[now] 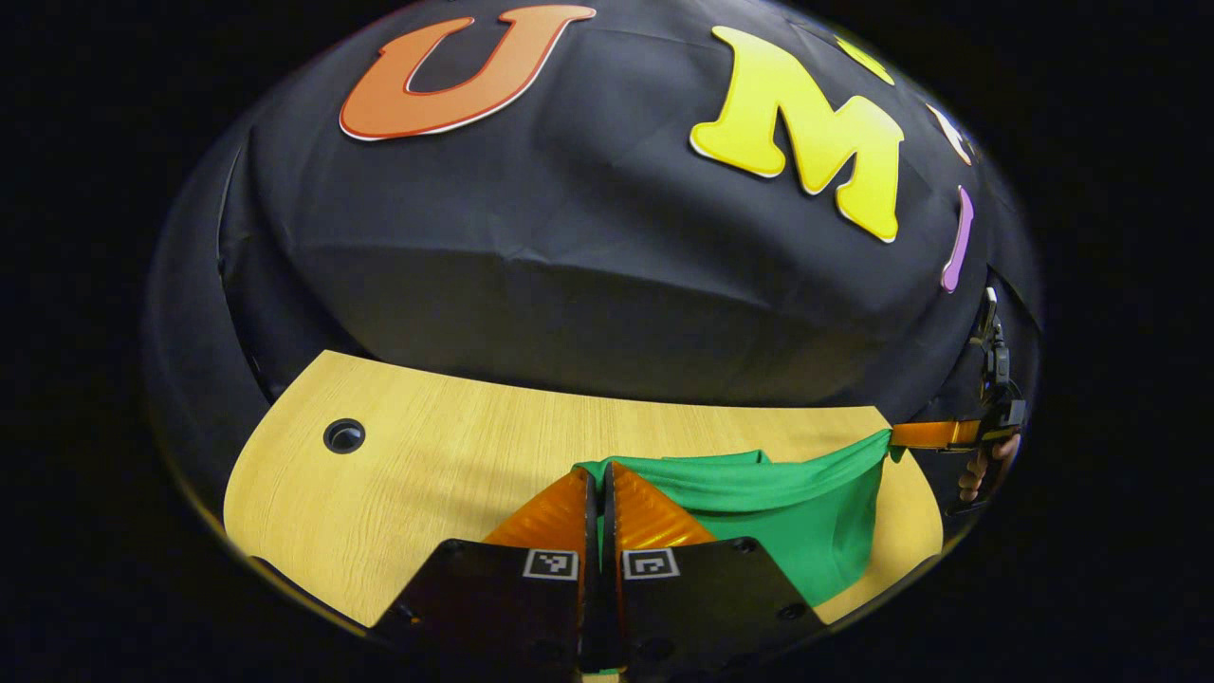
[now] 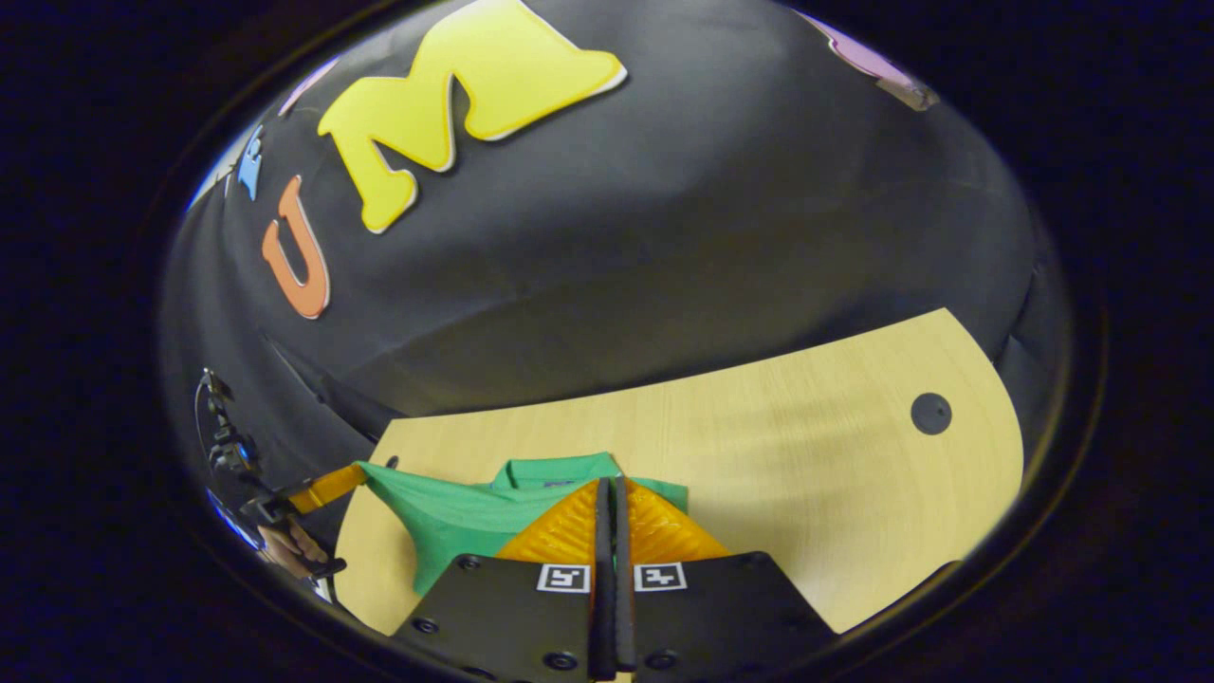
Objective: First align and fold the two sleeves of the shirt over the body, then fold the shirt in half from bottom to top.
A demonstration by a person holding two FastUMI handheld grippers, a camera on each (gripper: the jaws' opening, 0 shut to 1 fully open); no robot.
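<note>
Left gripper [image 1: 599, 474] and right gripper [image 2: 615, 486] – both pinching soft green shirt [image 1: 806, 517], woodgrain table [image 1: 427, 455].

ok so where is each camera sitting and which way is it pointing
left gripper view: rides the left gripper, looks across the table to the booth wall; its shut jaws pinch the green shirt; the right gripper and a hand show at right.
right gripper view: rides the right gripper, same direction; the left gripper shows at left.
Both share shirt, table, wall.

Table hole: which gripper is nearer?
Cannot tell. The hole lies ahead-left of the left gripper and ahead-right of the right gripper; both grip the shirt short of it.
</note>
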